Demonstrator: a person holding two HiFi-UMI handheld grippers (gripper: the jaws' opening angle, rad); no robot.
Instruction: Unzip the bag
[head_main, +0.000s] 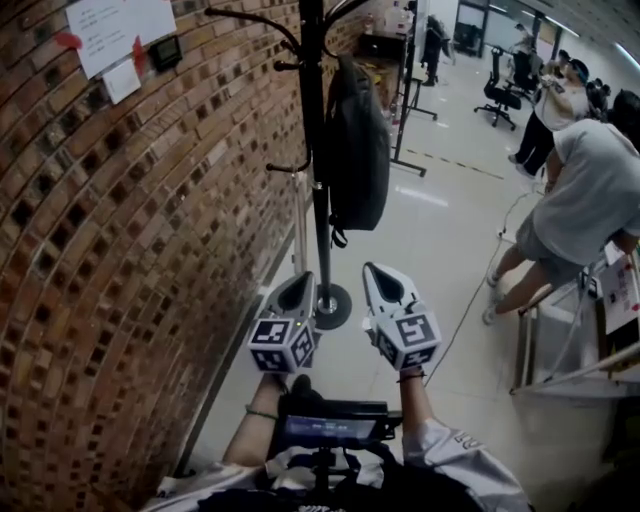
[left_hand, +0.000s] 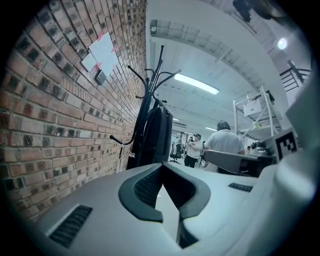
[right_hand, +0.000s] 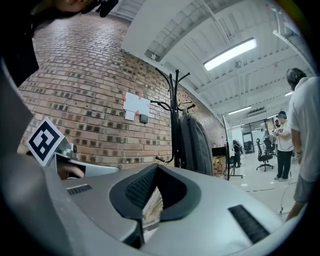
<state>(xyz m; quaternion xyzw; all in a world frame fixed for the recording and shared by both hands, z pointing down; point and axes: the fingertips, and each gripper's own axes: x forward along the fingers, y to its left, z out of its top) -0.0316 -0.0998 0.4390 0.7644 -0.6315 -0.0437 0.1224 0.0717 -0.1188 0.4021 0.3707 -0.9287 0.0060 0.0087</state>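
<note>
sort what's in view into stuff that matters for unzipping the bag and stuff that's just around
For the job:
- black bag, hanging on the coat stand
- left gripper and right gripper, both shut, empty, and short of the bag

Just around:
- papers on the brick wall
- office chair
- person in a grey shirt

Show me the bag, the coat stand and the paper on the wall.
bag (head_main: 357, 140), head view, middle of its side.
coat stand (head_main: 322, 255), head view, pole below the bag.
paper (head_main: 120, 30), head view, sheet's middle.
</note>
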